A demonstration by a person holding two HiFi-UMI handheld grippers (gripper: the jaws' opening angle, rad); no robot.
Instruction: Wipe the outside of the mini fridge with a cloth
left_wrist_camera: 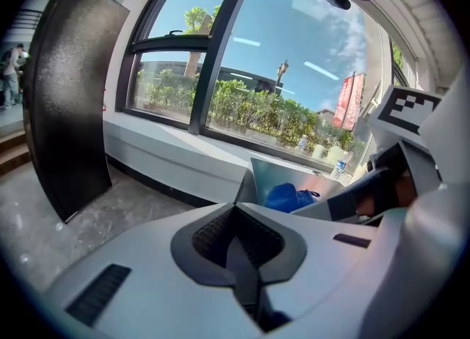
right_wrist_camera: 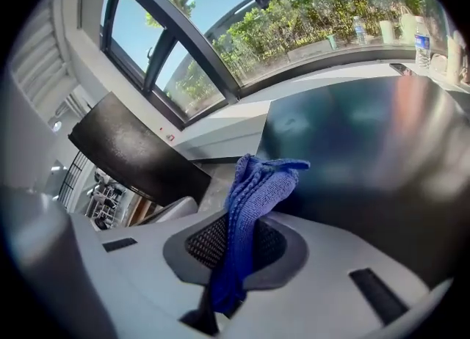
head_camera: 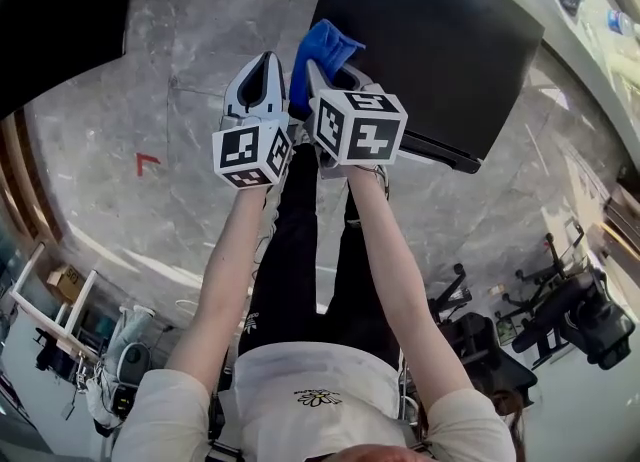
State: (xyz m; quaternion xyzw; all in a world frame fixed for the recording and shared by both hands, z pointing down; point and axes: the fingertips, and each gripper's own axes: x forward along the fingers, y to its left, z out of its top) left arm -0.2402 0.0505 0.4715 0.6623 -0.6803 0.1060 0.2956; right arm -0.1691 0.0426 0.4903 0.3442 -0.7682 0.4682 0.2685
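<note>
Right gripper (right_wrist_camera: 229,257) is clamping a blue knitted cloth (right_wrist_camera: 258,187); left gripper's (left_wrist_camera: 239,257) jaws are sitting closed, empty. Friction against the black mini fridge (right_wrist_camera: 367,154) ahead could tug it free.

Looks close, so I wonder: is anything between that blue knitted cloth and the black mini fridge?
Nothing visible does. The blue knitted cloth, clamped in the right gripper, faces the glossy black mini fridge with nothing between them.

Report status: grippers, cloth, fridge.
Right gripper shut on blue cloth. Left gripper shut, empty, alongside. Cloth up at mini fridge, contact unclear. No obstruction seen between them.
</note>
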